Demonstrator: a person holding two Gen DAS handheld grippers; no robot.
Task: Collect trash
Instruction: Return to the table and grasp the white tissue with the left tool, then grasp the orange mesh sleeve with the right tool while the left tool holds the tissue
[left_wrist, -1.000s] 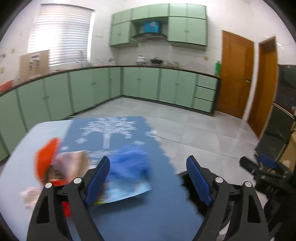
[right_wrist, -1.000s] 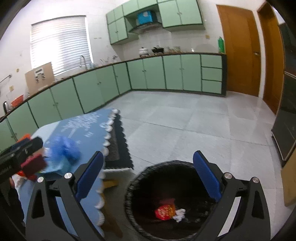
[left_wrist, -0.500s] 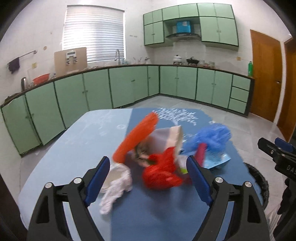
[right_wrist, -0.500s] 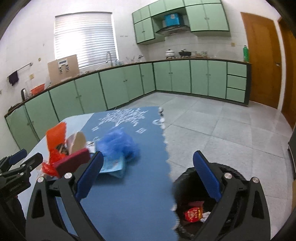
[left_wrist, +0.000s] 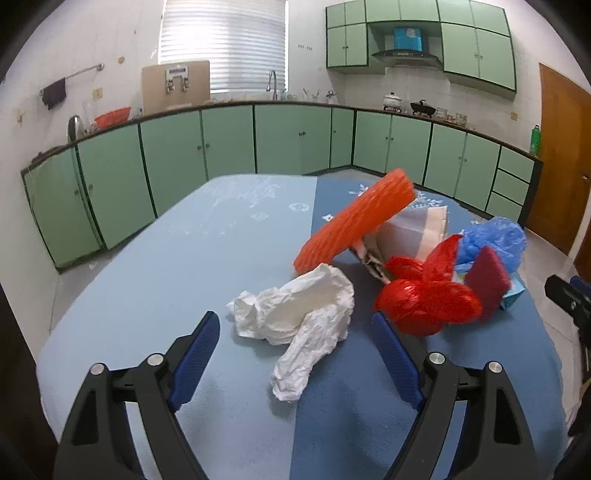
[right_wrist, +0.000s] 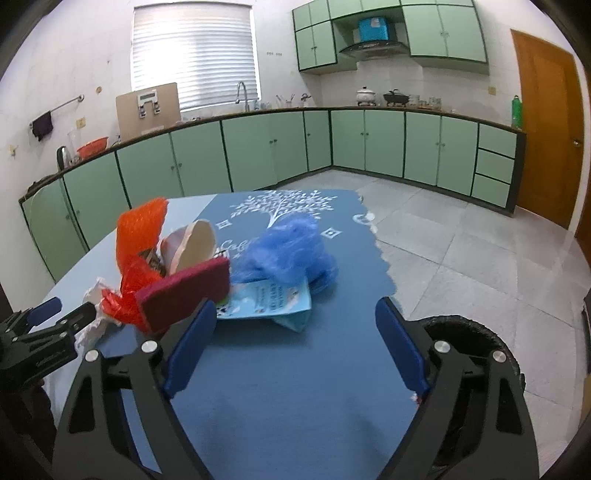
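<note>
Your table (left_wrist: 155, 266) carries a blue cloth (right_wrist: 295, 387); the trash sits heaped on it near the far right side. Black bin (right_wrist: 465, 334) stands on the floor off the table's right edge, beside your right gripper (right_wrist: 295, 343). Heap, large to small: orange foam net (left_wrist: 354, 221) tilted over a paper bag (left_wrist: 417, 229); white tissue (left_wrist: 299, 317) nearest your left gripper (left_wrist: 295, 354); red bag (left_wrist: 428, 299); blue bag (right_wrist: 288, 251); maroon sponge (right_wrist: 188, 295); light-blue packet (right_wrist: 269, 306). Both your grippers hang above the cloth, jaws spread wide, holding nothing. Tissue lies just ahead of the left fingers.
</note>
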